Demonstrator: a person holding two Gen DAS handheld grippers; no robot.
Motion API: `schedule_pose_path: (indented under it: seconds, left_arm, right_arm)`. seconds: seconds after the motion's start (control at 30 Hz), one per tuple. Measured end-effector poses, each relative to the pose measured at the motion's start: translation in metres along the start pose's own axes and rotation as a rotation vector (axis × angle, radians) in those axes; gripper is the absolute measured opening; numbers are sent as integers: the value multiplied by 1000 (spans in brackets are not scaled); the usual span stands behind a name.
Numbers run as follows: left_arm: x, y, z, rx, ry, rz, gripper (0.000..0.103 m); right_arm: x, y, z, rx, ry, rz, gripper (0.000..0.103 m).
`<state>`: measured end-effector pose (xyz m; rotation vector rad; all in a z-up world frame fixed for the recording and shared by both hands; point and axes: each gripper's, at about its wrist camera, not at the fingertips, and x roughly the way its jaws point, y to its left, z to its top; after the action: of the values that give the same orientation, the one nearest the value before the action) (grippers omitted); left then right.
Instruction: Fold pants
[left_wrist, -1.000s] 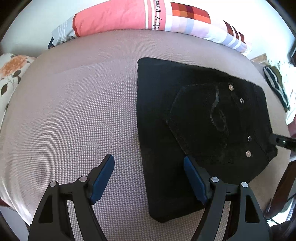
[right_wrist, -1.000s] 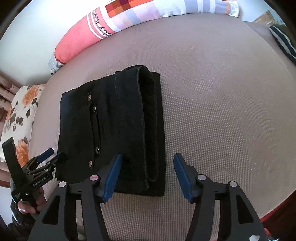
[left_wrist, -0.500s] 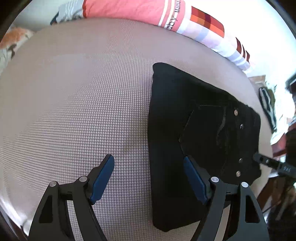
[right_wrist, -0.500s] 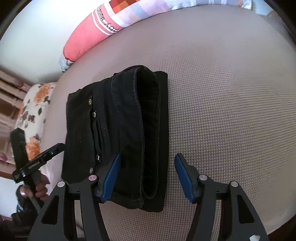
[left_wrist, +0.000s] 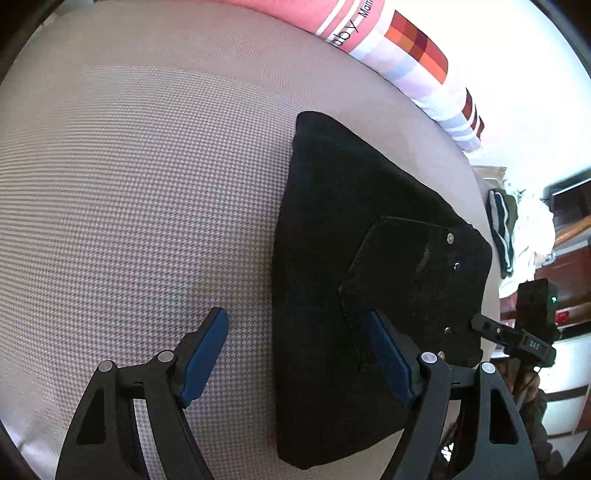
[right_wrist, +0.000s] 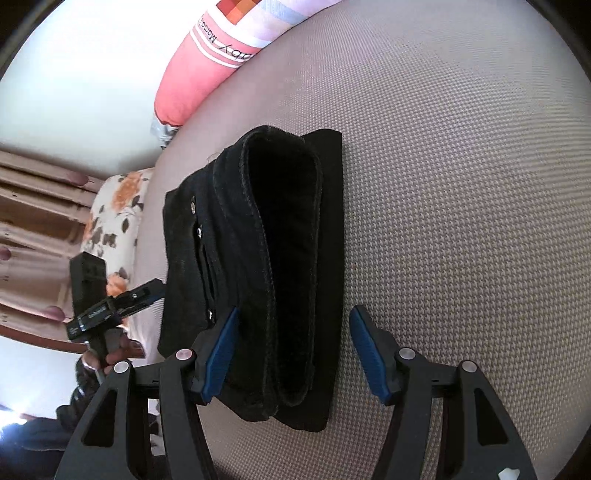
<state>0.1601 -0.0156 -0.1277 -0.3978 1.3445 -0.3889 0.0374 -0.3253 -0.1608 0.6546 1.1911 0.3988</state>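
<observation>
From your left wrist camera, your left hand-held gripper (left_wrist: 297, 354) has its jaws spread wide and holds nothing. The pants (left_wrist: 369, 280) lie just ahead and to the right of it as a compact black bundle on the bed (left_wrist: 129, 184). The left blue pad hangs over bare bed cover and the right pad over the near part of the cloth. A back pocket with small metal rivets faces up, and the bundle's edges look fairly square. Beyond the pants' far right edge you can see your right hand-held gripper (left_wrist: 517, 336), off the cloth. A long striped pillow (left_wrist: 406, 55) runs along the far side of the bed.

From your right wrist camera, your right hand-held gripper (right_wrist: 295, 354) is equally wide open and empty. The pants (right_wrist: 258, 266) sit ahead and slightly left of it; the left pad is over the thick rolled edge, the right pad over the bed (right_wrist: 461, 184) just beside the bundle. Several stacked layers show here, with a thin bottom layer poking out on the right side. Your left hand-held gripper (right_wrist: 122, 302) is at the bundle's far left edge, clear of it. A flowered pillow (right_wrist: 118, 206) lies behind it.

Going by this, the folding looks essentially done: the pants rest in one tidy stack and neither gripper grips them. At most, a small tidy of the protruding bottom layer is left.
</observation>
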Motion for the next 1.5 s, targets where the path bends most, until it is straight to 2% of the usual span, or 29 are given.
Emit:
schedule_pose_path:
  seconds: [0.23, 0.27, 0.37, 0.53, 0.67, 0.77, 0.8, 0.87, 0.93, 1.0, 1.17, 1.4, 1.5]
  left_arm:
    - [6, 1, 10, -11, 20, -101, 78]
    - [6, 1, 11, -12, 25, -109, 78]
    - [9, 2, 13, -12, 47, -159, 78]
    - [11, 6, 17, -28, 46, -236, 78]
    - [12, 7, 19, -30, 22, -258, 78]
    - [10, -1, 16, -2, 4, -195, 75]
    - [9, -8, 13, 33, -7, -133, 72]
    - [9, -20, 7, 102, -25, -34, 61]
    - [10, -32, 0, 178, -44, 64, 59]
    - [10, -36, -4, 195, -56, 118, 59]
    - [7, -36, -9, 183, -72, 175, 52]
    - [0, -34, -14, 194, -83, 216, 42]
    - [-4, -36, -16, 206, -90, 229, 34]
  right_arm:
    - [3, -19, 10, 33, 19, 151, 56]
    - [3, -21, 11, 36, 24, 166, 53]
    - [5, -28, 14, 33, 45, 200, 48]
    - [10, -27, 23, 29, 58, 226, 47]
    - [20, -22, 32, 10, 62, 241, 46]
    - [26, -16, 35, 2, 45, 226, 42]
    - [25, -16, 34, 1, 32, 215, 40]
    - [24, -14, 30, 4, 14, 188, 36]
    - [22, -15, 26, 17, -5, 174, 35]
    - [20, -13, 23, 23, -19, 154, 34]
    - [20, 3, 19, -3, -48, 56, 34]
    - [20, 19, 20, 7, -73, -19, 30]
    - [17, 28, 19, 2, -87, -47, 26]
